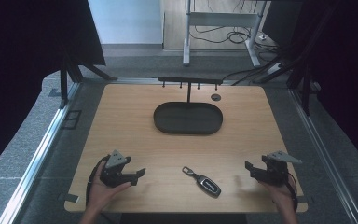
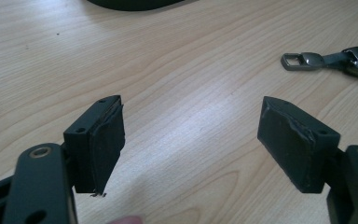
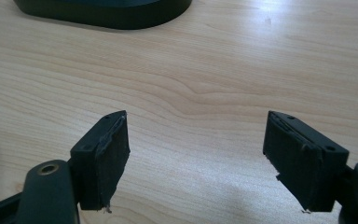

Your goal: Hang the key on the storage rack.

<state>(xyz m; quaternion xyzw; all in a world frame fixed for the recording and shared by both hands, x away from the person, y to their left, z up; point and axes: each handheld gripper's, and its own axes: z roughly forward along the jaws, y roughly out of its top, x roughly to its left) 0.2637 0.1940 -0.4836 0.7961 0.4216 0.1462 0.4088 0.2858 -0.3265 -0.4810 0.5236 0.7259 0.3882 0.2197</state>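
Pale wood-grain counter (image 1: pixel 135 121), bare but for a dark oval tray (image 1: pixel 188 118) at the far middle, a black hook rack (image 1: pixel 189 80) behind it, and a black car key fob (image 1: pixel 208 184) with a metal loop near the front edge. Left tool (image 1: pixel 139 173) resting low at the near left, jaws spread wide with nothing between the pads (image 2: pixel 105 149); right tool (image 1: pixel 249 167) at the near right, likewise spread and empty, pads (image 3: pixel 109 156) apart over bare wood. Key fob between the two tools, well apart from each, a little nearer the right one, lying flat and angled with its loop toward the far left; seen at the far right of the left gripper view (image 2: pixel 349 60). Likely step in hand: reaching in for the fob. Best done by coming down from above, turning the wrist so the pads close across the fob's narrow width rather than its length, keeping the jaws spread until they straddle the body, then squeezing on the thick body rather than the thin loop. Worth watching: a flat thing on smooth wood, apt to slide or spin away if one pad touches first.
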